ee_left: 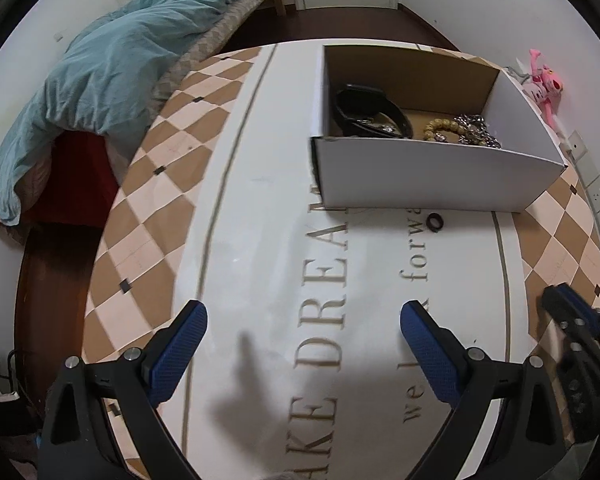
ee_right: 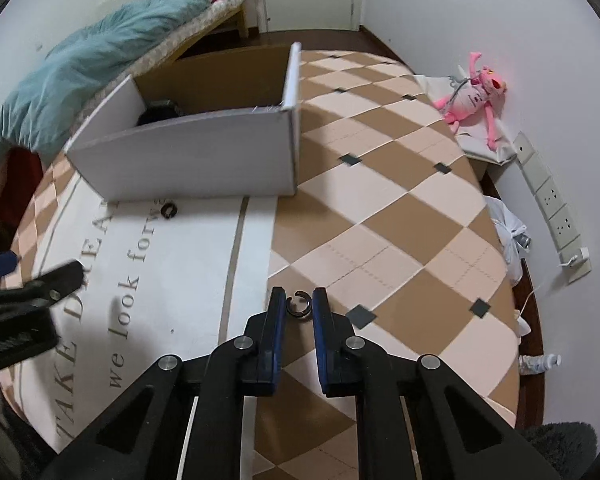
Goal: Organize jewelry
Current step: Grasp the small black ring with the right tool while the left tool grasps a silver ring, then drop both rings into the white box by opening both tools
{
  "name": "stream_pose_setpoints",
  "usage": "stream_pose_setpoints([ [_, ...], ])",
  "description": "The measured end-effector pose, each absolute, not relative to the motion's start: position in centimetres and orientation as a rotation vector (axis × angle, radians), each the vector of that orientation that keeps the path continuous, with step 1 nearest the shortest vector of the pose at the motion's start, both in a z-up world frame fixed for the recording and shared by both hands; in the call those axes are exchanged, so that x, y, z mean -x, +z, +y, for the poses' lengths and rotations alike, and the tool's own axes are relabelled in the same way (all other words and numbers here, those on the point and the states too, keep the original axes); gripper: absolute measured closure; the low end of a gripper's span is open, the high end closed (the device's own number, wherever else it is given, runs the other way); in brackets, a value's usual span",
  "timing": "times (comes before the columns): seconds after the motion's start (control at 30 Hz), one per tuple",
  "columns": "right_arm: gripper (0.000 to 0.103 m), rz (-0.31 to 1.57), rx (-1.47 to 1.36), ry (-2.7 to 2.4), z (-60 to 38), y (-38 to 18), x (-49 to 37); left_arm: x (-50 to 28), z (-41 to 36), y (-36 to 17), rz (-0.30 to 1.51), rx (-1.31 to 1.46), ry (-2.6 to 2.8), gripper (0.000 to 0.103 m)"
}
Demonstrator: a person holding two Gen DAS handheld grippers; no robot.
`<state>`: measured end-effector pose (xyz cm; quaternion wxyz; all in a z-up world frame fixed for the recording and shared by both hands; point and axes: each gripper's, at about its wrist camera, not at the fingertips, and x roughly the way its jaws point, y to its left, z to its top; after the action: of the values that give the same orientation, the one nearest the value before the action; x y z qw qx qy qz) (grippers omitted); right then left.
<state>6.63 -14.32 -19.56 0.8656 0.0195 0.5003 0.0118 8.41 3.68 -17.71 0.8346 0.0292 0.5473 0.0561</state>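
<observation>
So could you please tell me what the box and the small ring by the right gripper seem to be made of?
Box: corrugated cardboard, it seems; matte white outside, raw brown inside, thin cut edges. Ring, between the right gripper fingers: dark, open-ended, slightly glossy; probably metal or hard plastic, too small to tell.

Both grippers: black frames, silver screws, 2 blue textured fingers (ee_left: 180, 344) each.

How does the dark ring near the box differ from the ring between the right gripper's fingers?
The ring by the box is a thick closed band lying free near the white box; the open ring is a thin loop with a gap at its top. The first has no gripper near it; the second sits between the right gripper fingers. Both are small, dark, and on the tabletop.
</observation>
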Motion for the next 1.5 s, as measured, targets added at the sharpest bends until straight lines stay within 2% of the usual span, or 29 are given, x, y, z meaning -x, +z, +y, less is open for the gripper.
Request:
stream_pose_setpoints([
  [0.27,0.089,1.031,-0.117,-0.053,-17.9,-18.5,-7.8,-11.8,0.9,-18.8,1.157,0.015,0.036,0.005],
  [0.3,0.089,1.031,-0.124,-0.062,-18.3,-18.5,-8.0,-12.1,0.5,-18.9,1.145,0.011,0.025,0.008],
  [0.37,0.089,1.030,-0.137,-0.075,-19.0,-18.5,-8.2,-12.6,-0.3,-19.2,1.137,-0.007,0.017,0.022],
  [0.43,0.089,1.026,-0.145,-0.088,-19.5,-18.4,-8.3,-13.1,-1.0,-19.5,1.136,-0.020,0.007,0.045],
  [0.47,0.089,1.025,-0.149,-0.093,-19.7,-18.4,-8.4,-13.3,-1.2,-19.7,1.139,-0.026,0.004,0.047],
  [0.53,0.089,1.027,-0.159,-0.099,-20.0,-18.3,-8.5,-13.3,-1.7,-19.5,1.113,-0.037,-0.006,0.067],
  [0.57,0.089,1.026,-0.159,-0.101,-20.1,-18.3,-8.5,-13.3,-2.0,-19.4,1.104,-0.049,-0.011,0.071],
  [0.63,0.089,1.026,-0.160,-0.102,-20.3,-18.3,-8.6,-13.5,-2.3,-19.4,1.095,-0.058,-0.027,0.090],
  [0.67,0.089,1.026,-0.159,-0.102,-20.3,-18.3,-8.5,-13.5,-2.4,-19.4,1.092,-0.062,-0.037,0.093],
  [0.9,0.089,1.005,-0.169,-0.082,-20.3,-17.3,-8.3,-12.1,-2.2,-18.1,1.057,-0.060,-0.059,0.093],
  [1.2,0.089,0.937,-0.199,0.001,-18.9,-12.9,-8.1,-9.5,-1.5,-12.4,0.970,-0.035,-0.121,0.093],
  [1.33,0.089,0.913,-0.217,0.073,-17.5,-10.6,-9.8,-11.1,-0.2,-9.3,0.959,0.021,-0.154,0.093],
  [1.5,0.089,0.941,-0.231,0.186,-15.5,-9.3,-14.6,-15.5,1.7,-8.2,1.042,0.114,-0.213,0.093],
])
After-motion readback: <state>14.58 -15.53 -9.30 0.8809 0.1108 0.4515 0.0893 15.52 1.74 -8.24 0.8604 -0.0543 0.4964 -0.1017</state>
